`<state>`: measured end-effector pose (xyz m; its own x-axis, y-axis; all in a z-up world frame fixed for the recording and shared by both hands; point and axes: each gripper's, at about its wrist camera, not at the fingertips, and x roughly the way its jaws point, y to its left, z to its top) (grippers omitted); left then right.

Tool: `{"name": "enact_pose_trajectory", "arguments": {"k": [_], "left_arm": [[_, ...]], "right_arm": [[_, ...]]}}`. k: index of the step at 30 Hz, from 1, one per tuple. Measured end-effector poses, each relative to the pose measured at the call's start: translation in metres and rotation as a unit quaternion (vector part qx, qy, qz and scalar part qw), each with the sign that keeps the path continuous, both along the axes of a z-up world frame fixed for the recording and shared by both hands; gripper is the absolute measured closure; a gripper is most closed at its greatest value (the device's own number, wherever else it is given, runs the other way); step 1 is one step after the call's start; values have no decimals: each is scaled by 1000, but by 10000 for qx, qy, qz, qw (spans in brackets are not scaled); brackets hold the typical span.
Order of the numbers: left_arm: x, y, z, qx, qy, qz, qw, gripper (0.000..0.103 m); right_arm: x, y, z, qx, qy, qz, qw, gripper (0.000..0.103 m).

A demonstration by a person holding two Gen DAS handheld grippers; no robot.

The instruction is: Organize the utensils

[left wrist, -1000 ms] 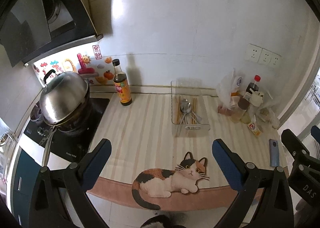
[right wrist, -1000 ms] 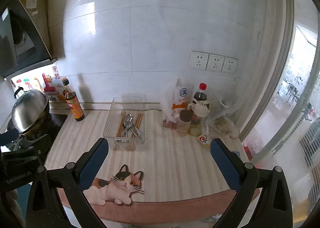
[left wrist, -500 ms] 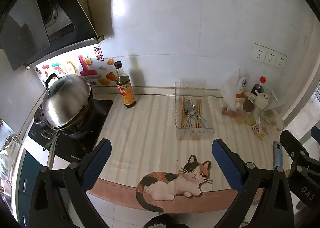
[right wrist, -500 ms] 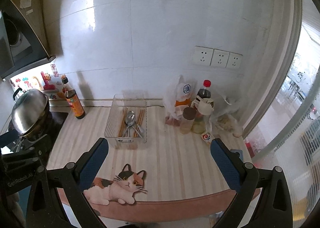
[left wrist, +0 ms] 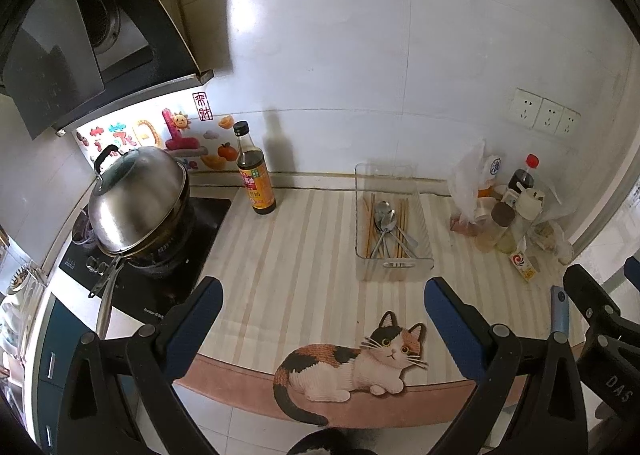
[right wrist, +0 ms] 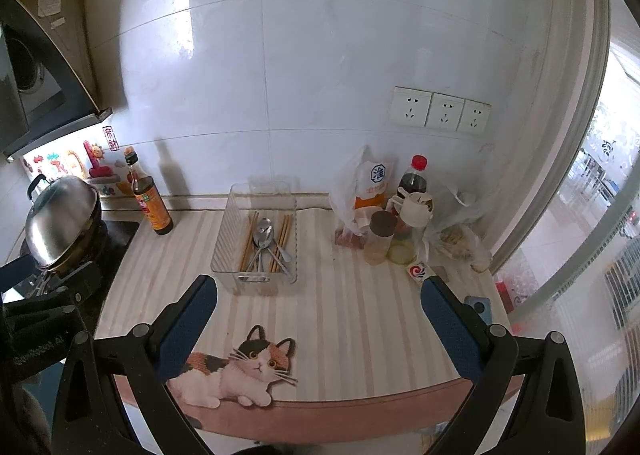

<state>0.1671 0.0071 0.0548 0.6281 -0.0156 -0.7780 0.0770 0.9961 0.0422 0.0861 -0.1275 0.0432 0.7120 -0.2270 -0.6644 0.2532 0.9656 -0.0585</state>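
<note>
Both grippers — left (left wrist: 322,319), right (right wrist: 318,317) — hang spread and empty above the counter edge, while spoons (right wrist: 264,235) and chopsticks (right wrist: 249,241) lie gathered in the clear bin (right wrist: 256,279).

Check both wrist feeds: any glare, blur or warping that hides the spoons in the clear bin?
Left wrist: spoons sharp in the clear bin; glare only on the wall; fisheye bends the edges. Right wrist: spoons clear; window blown out at right.
</note>
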Motion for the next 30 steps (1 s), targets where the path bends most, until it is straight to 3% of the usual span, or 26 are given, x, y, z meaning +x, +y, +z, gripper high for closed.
{"name": "enact_pose_trajectory", "arguments": {"k": [30], "left_arm": [[-3,0,-7,15,44,1,10000,0]], "right_arm": [[-1,-1,-9,-15,136,98,9999,0]]}}
